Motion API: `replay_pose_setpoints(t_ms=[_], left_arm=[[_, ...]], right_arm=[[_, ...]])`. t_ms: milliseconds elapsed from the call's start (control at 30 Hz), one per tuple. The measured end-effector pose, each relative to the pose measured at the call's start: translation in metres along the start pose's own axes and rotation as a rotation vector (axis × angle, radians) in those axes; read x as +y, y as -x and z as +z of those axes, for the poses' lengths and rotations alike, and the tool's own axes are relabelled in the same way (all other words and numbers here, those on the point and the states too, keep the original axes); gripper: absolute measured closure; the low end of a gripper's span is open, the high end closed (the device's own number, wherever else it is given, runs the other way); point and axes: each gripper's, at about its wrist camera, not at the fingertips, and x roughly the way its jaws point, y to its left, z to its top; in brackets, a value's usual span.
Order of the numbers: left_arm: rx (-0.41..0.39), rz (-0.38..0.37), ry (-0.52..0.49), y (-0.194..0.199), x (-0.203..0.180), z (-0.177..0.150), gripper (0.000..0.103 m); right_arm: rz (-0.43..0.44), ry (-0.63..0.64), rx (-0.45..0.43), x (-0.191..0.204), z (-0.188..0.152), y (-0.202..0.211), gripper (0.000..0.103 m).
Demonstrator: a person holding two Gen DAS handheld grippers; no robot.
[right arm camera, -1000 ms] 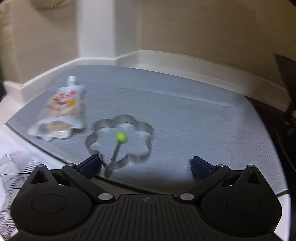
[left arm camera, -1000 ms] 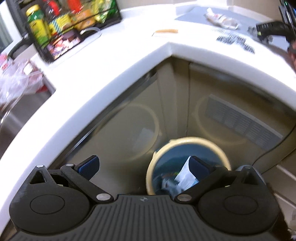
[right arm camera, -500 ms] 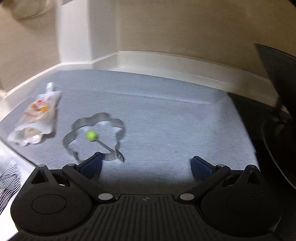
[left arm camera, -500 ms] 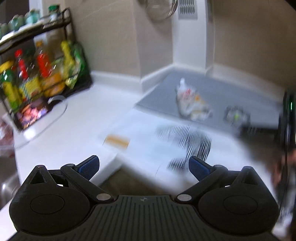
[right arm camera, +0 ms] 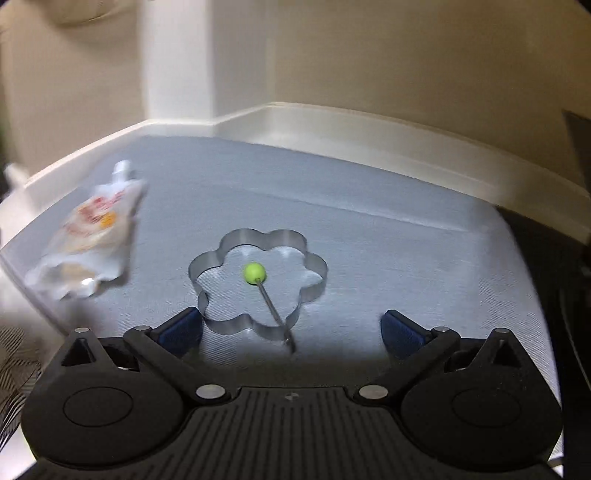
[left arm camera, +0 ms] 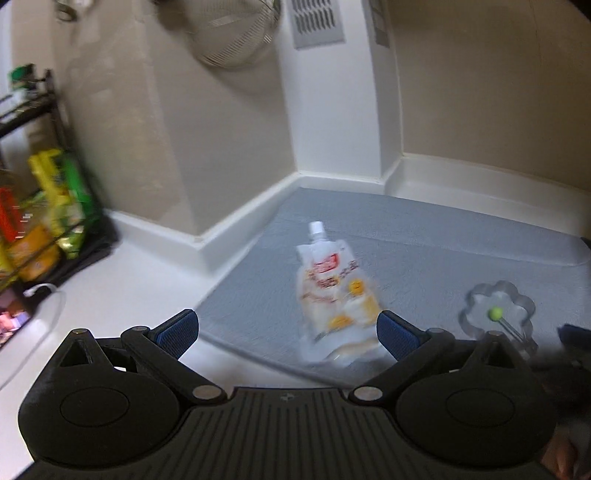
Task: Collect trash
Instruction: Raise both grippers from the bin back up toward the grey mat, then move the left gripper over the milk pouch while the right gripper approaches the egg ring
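Observation:
A crumpled white spout pouch with red and yellow print lies flat on the grey mat. My left gripper is open and empty, with the pouch's lower end just ahead of it, nearer the right finger. In the right wrist view the same pouch lies at the left of the grey mat. My right gripper is open and empty, right behind a flower-shaped metal ring with a green-tipped handle.
The metal ring sits right of the pouch. A black rack of bottles and packets stands at the left on the white counter. A wire strainer hangs on the wall. A dark object borders the mat's right edge.
My left gripper swung up from the bin below the counter to the countertop and closed in on the pouch. The right gripper shifted left, so the metal ring is now centred before it.

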Motion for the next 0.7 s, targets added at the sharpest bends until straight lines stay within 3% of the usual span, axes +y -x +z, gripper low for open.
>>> replay_pose_setpoints(t_ms=[200, 333, 433, 533, 700], left_arm=[[0.051, -0.089, 0.029, -0.051, -0.016, 0.012, 0.0], [0.133, -0.147, 0.016, -0.084, -0.022, 0.009, 0.0], [0.168, -0.15, -0.01, -0.103, -0.015, -0.002, 0.0], [0.129, -0.161, 0.082, -0.109, 0.009, -0.016, 0.0], [0.065, -0.129, 0.106, -0.111, 0.016, -0.027, 0.0]], right_arm=[[-0.005, 0.005, 0.0, 0.001, 0.0, 0.0, 0.0], [-0.007, 0.002, 0.0, 0.0, 0.0, -0.001, 0.0], [-0.007, 0.003, 0.0, 0.0, 0.0, -0.001, 0.0], [-0.007, 0.003, 0.0, 0.0, 0.0, -0.001, 0.0], [-0.005, 0.006, 0.0, 0.002, 0.001, -0.003, 0.0]])
